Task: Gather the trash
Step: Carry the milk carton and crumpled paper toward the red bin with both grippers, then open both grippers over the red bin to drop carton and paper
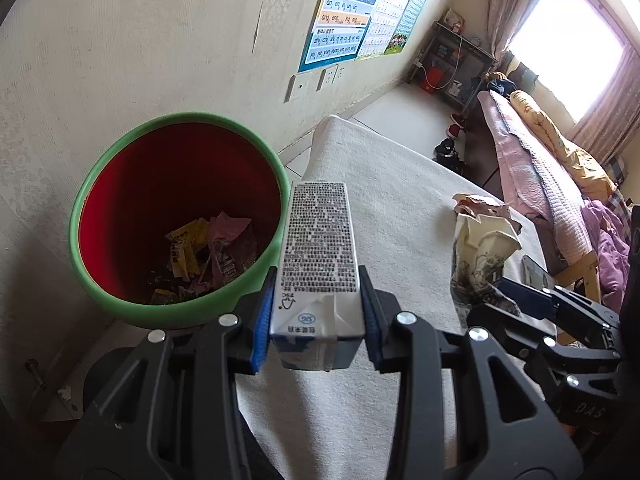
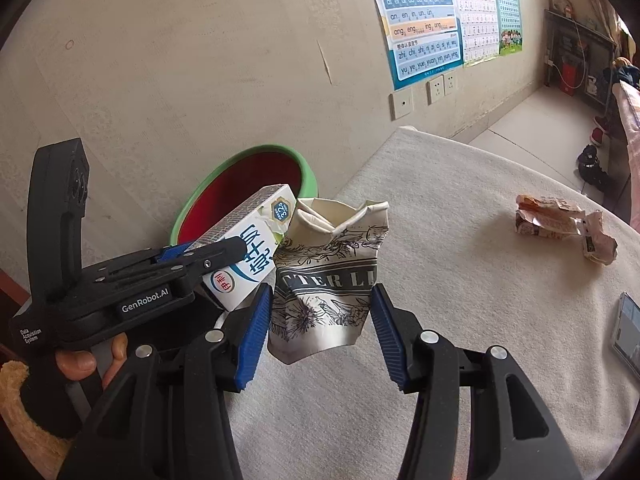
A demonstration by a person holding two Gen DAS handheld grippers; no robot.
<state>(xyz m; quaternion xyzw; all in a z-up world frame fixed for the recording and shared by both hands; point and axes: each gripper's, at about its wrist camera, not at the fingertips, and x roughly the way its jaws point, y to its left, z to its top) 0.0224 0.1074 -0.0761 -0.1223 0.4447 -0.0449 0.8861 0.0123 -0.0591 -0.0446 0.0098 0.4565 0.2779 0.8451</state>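
My left gripper [image 1: 318, 316] is shut on a white and blue milk carton [image 1: 318, 248], held over the near rim of a red bin with a green rim [image 1: 100, 172]; several wrappers lie in the bin. The carton also shows in the right wrist view [image 2: 244, 248], with the left gripper [image 2: 212, 254] around it. My right gripper [image 2: 322, 328] stands around a crushed paper cup [image 2: 328, 276] with black flower print; the left pad touches it, the right pad stands a little off. The cup also shows in the left wrist view [image 1: 478, 256].
A crumpled brown wrapper [image 2: 560, 226] lies on the white cloth-covered table [image 2: 460, 208] at the far right. A phone [image 2: 628, 332] lies at the right edge. The wall with posters is behind the bin. A bed [image 1: 560, 184] is to the right.
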